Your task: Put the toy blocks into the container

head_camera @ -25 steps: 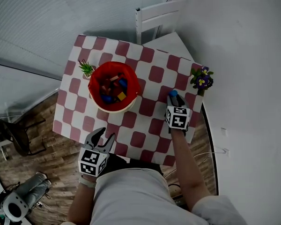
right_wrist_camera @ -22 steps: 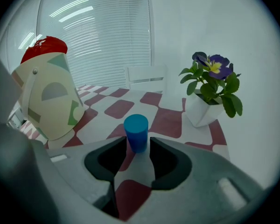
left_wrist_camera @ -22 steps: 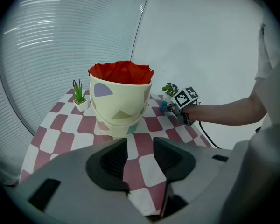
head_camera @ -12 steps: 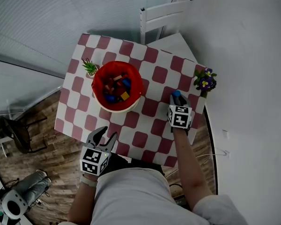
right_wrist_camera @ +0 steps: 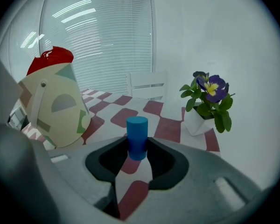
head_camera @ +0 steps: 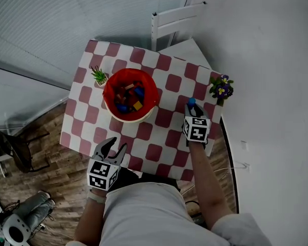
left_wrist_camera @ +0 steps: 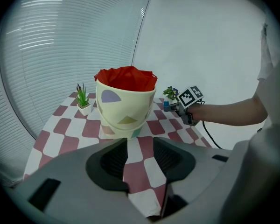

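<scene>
Your right gripper (head_camera: 190,106) is clamped on the blue cylinder block (right_wrist_camera: 137,136), which stands upright with its long axis vertical and its top half clear above the jaws. The move turns on one thing: the cream bucket with the red lining (head_camera: 127,119) lies to the left of that block and a little farther from you. In the right gripper view its red rim also stands higher than the block's top. So I judge you have to carry the block left and up over the rim, not straight across.

Your left gripper (head_camera: 112,147) sits on the near side of the bucket, over the table's near edge. Its jaws are apart with only the chequered cloth (left_wrist_camera: 139,146) between them. It points at the bucket and is about as near to it as the right one, but it carries nothing.

Only the head view looks into the bucket, where red, blue and yellow blocks (head_camera: 129,97) already lie. Both gripper views show just its outer wall and lining. Whether the block's base is off the cloth is probably not readable from any view. The purple flower pot (right_wrist_camera: 206,107) stands on the far side of the block from the bucket
</scene>
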A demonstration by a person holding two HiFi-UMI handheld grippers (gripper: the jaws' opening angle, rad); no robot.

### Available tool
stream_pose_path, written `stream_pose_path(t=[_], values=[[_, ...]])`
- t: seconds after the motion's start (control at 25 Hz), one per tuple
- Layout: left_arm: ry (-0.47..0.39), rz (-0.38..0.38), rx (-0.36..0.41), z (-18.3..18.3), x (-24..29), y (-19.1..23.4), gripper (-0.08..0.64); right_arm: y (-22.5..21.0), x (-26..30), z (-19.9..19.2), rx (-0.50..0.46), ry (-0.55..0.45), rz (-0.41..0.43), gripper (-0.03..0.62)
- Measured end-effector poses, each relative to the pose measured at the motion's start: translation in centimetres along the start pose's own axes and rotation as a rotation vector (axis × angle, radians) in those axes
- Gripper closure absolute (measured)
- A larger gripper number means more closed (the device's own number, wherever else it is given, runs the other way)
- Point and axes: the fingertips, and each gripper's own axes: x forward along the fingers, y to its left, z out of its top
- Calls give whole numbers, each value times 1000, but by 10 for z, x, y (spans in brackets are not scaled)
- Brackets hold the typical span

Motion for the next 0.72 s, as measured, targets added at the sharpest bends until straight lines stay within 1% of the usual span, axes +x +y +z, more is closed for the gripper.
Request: stream_pose_path(t=[0.36,0.56,0.72], values=[[-35,-47,27,8,-10,10,391,23,-39,18,2,-34,-10,459],[-54,-70,37,12,-17,19,391,47,-62,32,-6,-59,3,459],[-86,-87,38,21,-22,25,391,68,-77,46,-14,-81,16,459]])
